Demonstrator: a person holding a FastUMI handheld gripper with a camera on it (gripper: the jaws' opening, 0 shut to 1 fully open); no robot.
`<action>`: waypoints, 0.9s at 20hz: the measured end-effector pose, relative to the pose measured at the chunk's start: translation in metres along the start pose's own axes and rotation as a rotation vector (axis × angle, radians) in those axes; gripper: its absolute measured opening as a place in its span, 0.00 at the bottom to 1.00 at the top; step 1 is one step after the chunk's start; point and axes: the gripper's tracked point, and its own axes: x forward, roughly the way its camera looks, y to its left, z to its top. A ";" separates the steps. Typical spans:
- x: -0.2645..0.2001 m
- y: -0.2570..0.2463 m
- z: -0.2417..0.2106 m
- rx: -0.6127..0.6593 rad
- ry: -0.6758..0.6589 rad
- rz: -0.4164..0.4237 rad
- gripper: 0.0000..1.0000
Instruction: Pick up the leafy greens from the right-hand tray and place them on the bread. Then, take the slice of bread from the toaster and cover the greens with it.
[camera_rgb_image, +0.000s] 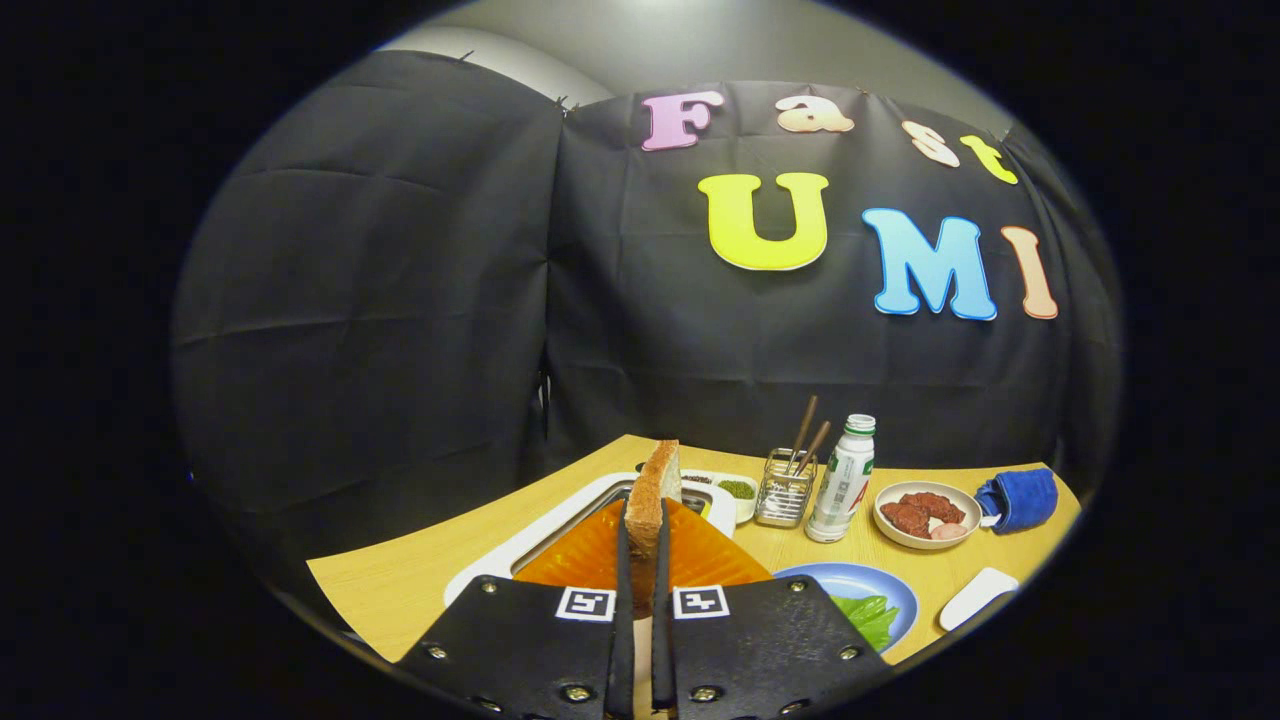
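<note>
tongs (641, 560): fingers nearly closed, both pressing the bread slice (655, 495), held upright on edge | below: orange toaster (700, 560) in a white tray (560, 525) | right, just beside: blue plate (850, 580) with leafy greens (868, 615) | beyond on table (400, 585): chopstick holder (785, 490), bottle (843, 480), bowl of meat (925, 515), blue cloth (1020, 497)

Claw (640, 570) apparently clamped on upright bread slice (655, 495).
</note>
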 end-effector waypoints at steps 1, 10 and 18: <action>-0.002 -0.001 0.008 0.008 -0.020 0.007 0.07; -0.023 -0.034 0.041 0.069 -0.088 0.007 0.07; -0.042 -0.088 0.018 0.088 -0.058 -0.056 0.07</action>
